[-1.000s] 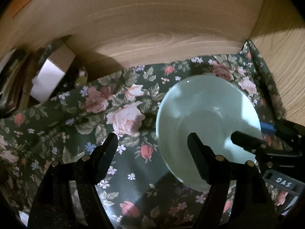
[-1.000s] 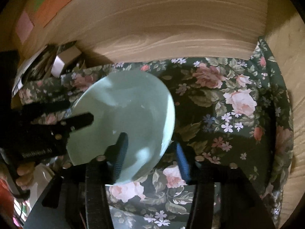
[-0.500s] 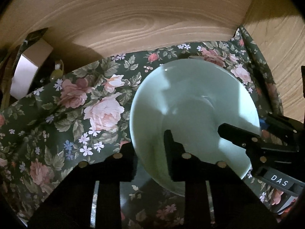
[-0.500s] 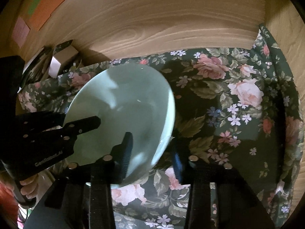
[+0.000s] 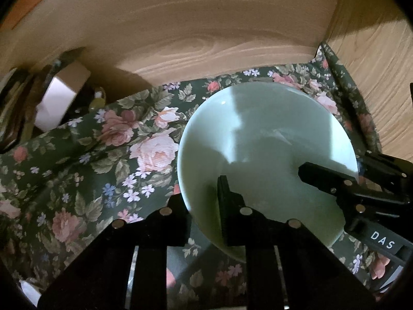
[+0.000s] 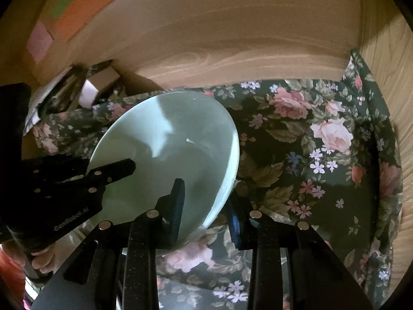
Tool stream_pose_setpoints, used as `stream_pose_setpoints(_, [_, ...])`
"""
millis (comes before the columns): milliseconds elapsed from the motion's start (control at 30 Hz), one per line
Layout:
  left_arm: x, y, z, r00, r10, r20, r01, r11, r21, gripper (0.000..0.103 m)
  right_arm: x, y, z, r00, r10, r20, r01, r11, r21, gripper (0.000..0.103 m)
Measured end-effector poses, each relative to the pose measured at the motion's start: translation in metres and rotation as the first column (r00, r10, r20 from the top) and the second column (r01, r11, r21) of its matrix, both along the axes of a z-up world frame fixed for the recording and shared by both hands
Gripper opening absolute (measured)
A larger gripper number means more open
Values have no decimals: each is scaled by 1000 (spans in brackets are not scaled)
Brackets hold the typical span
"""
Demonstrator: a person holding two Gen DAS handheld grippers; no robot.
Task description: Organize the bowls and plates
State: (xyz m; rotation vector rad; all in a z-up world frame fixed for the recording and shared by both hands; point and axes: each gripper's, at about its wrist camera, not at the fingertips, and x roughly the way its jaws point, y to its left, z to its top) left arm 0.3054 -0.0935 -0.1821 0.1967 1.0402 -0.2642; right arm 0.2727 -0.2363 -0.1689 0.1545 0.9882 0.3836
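A pale green bowl (image 5: 268, 139) is held over a flower-patterned cloth (image 5: 108, 155). My left gripper (image 5: 204, 193) is shut on the bowl's near left rim, one finger inside and one outside. My right gripper (image 6: 206, 201) is shut on the bowl's (image 6: 170, 139) right rim in the same way. Each gripper shows in the other's view: the right gripper (image 5: 343, 183) at the bowl's right side, the left gripper (image 6: 103, 175) at its left side. The bowl tilts slightly in the right wrist view.
A wooden back wall (image 5: 206, 38) and a wooden side wall (image 5: 374, 64) close in the cloth. A small white box (image 5: 59, 95) and other clutter sit at the back left. Coloured paper notes (image 6: 77, 7) hang on the wall.
My left gripper has closed on the bowl's left rim; one second ago it was open beside it. My right gripper has kept its hold. The bowl has shifted only slightly.
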Motion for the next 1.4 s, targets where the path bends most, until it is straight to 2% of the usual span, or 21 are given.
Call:
stream_pose_setpoints(333, [-31, 25, 37, 996, 36, 84, -33, 999, -42, 18, -22, 17, 35, 995, 43, 88, -44, 999, 9, 28])
stream_pose_setpoints(600, [-61, 52, 56, 988, 84, 129, -77, 996, -55, 18, -42, 42, 49, 988, 89, 129, -91, 996, 8, 28])
stream_pose_setpoints(1067, [-111, 113, 63, 968, 190, 166, -176, 980, -94, 18, -76, 96, 61, 968, 185, 170, -189, 982, 11, 28])
stream_pose_setpoints(1400, [-144, 166, 71, 939, 288, 188, -270, 956, -116, 18, -92, 143, 64, 939, 289, 185, -295, 955, 3, 28])
